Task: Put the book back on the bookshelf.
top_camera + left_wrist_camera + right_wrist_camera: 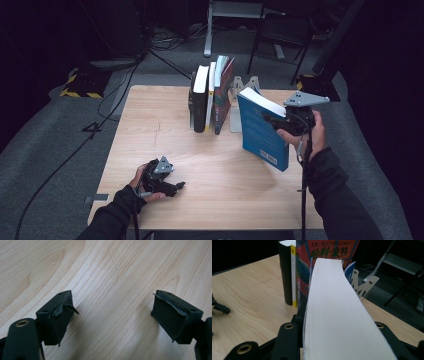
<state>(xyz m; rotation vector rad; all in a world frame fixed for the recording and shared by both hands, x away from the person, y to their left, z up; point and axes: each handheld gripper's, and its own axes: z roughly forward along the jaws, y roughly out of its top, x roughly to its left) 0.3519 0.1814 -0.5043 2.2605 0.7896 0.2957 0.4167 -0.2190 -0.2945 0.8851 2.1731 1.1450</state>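
At the near edge: left gripper (176, 187) lies low on the wooden table (150, 130) in the person's left hand (142, 184), well apart from the books; its jaws are spread wide with bare wood between them, holding nothing.
Near right: right gripper (270, 121) is lifted above the table in the person's right hand (305, 135), jaws pinching a blue paperback (260, 130) across its thickness at the page-edge side.
Paperback's pose: off the table, roughly upright and tilted, blue cover facing left, white page block (337, 315) facing up and toward the hand; it hangs just right of the shelved row.
Middle distance: a row of books (212, 95) stands upright near the table's far edge, a black-spined book (200, 97) at its left and a red book (329, 250) leaning at its right, next to the gap.
Behind the gap: a metal bookend (242, 90) stands at the right of the row, apart from the leaning red book.
Far: dark floor with cables and a chair (285, 35).
Done, judged: the paperback is picked up and brought close to the row.
Left, judged: stand it between the red book and the bookend, let go, and perhaps steady the row with the idle left gripper.
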